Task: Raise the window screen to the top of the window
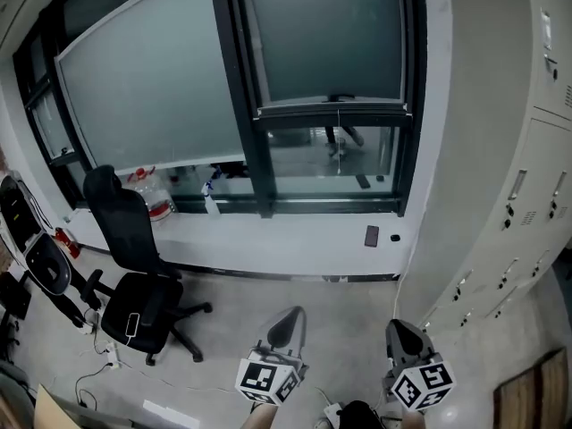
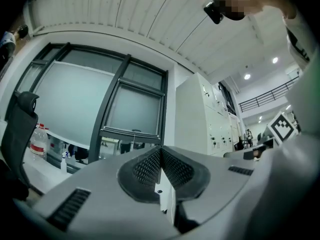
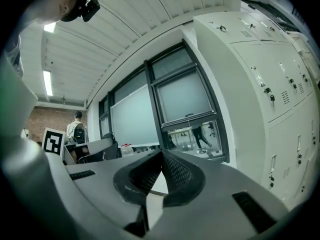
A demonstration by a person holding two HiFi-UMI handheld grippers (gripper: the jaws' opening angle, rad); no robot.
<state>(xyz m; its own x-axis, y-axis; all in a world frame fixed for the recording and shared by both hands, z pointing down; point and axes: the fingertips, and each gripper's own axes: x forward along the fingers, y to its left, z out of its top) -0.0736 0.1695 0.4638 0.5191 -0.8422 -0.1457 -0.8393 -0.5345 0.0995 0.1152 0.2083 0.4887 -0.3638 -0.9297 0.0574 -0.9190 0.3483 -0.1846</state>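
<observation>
At 12 o'clock, well beyond the left gripper (image 1: 287, 318) and right gripper (image 1: 399, 329), both with fingers shut on nothing, reach for the half-lowered window screen (image 1: 326, 38), open, clamp its bottom rail (image 1: 332, 112) squarely near the middle, lift evenly.

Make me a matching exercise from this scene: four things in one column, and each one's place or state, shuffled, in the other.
Things:
1. office chair
2. window screen
3. lockers
4. left tool

Place or state:
A. jaws together, nothing between them
B. on the floor, left of the tools
C. covers only the upper part of the right-hand window
D. against the right wall

Pairs: 1-B, 2-C, 3-D, 4-A
</observation>
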